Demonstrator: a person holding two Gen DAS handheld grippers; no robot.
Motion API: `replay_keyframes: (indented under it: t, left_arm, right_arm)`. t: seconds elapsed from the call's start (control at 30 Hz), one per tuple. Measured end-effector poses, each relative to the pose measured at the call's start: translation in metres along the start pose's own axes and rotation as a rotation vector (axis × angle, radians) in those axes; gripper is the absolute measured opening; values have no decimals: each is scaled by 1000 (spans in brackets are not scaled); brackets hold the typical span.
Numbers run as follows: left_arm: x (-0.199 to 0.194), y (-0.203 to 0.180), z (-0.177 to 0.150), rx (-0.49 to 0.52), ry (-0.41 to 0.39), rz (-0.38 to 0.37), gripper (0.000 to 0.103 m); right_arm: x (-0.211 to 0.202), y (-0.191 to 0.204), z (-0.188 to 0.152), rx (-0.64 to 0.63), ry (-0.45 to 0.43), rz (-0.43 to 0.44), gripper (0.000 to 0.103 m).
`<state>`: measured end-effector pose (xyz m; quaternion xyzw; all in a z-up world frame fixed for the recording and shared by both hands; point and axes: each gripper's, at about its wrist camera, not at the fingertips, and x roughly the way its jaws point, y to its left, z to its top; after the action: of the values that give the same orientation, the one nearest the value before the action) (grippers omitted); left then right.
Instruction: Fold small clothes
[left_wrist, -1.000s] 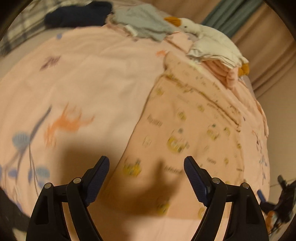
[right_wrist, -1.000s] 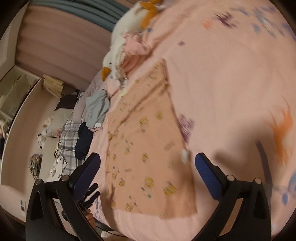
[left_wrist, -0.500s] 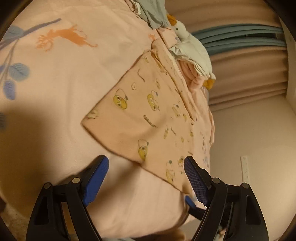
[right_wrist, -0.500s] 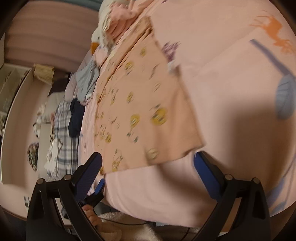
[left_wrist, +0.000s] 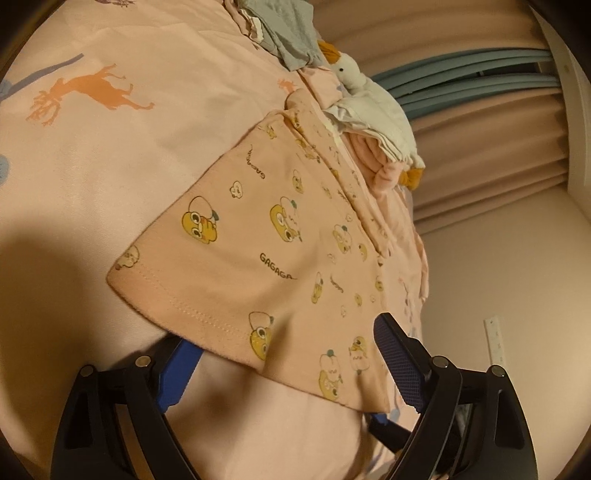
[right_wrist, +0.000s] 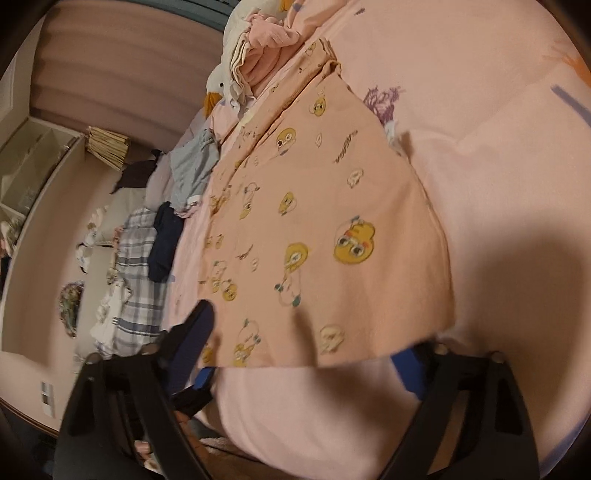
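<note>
Left hand-held gripper (left_wrist: 291, 369) and right hand-held gripper (right_wrist: 310, 339) wide open, straddling shirt (left_wrist: 280, 236) hem, apparently ungripped; garment flat on bed (left_wrist: 110, 147), folding not begun.

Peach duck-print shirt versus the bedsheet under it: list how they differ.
The peach duck-print shirt carries small yellow cartoon ducks and "GAGAGA" lettering; the bedsheet is paler pink with a large orange deer. The shirt has a stitched hem and lies on top; the sheet spreads far wider beneath it. Both are pinkish fabric.
</note>
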<state>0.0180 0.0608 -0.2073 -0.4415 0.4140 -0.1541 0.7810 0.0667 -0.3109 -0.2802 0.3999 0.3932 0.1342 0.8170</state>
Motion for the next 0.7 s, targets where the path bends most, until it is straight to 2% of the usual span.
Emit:
replay_keyframes:
  t: [0.03,0.17,0.2,0.27,0.33,0.37,0.4,0.43,0.5,0.6,0.7]
  left_arm:
    - [1,0,-1,9,-3,8,89]
    - [5,-5,-5,46,-27,45,89]
    - [4,-4,-6,27,-45,57,85]
    - [2,1,-6,-20,-65,83,70]
    - [-1,10,-4,-69,-70,122,42]
    - [-1,13,-4,-84,-70,141,33]
    - [-2,17,-3,-100,-68,161,19]
    - [-2,21,-1,-115,-66,174,9]
    - [-1,28,1,-133,-63,163,4]
    - [-2,28,1,-134,-64,148,4]
    - [-4,21,0,-69,-73,167,4]
  right_arm:
    - [3,1,2,-11,-4,-16,76]
    - [10,5,5,-4,-23,-20,71]
    - [11,5,6,-1,-33,-27,67]
    - [13,7,8,-17,-47,-59,49]
    - [19,7,10,-30,-51,-132,21]
    - [21,6,10,-31,-55,-161,17]
    - [23,4,10,-35,-62,-172,11]
    - [23,3,10,-38,-66,-177,9]
    - [21,2,10,-53,-69,-173,8]
    - [19,-2,10,-40,-62,-133,7]
    - [15,-11,13,30,-47,-40,7]
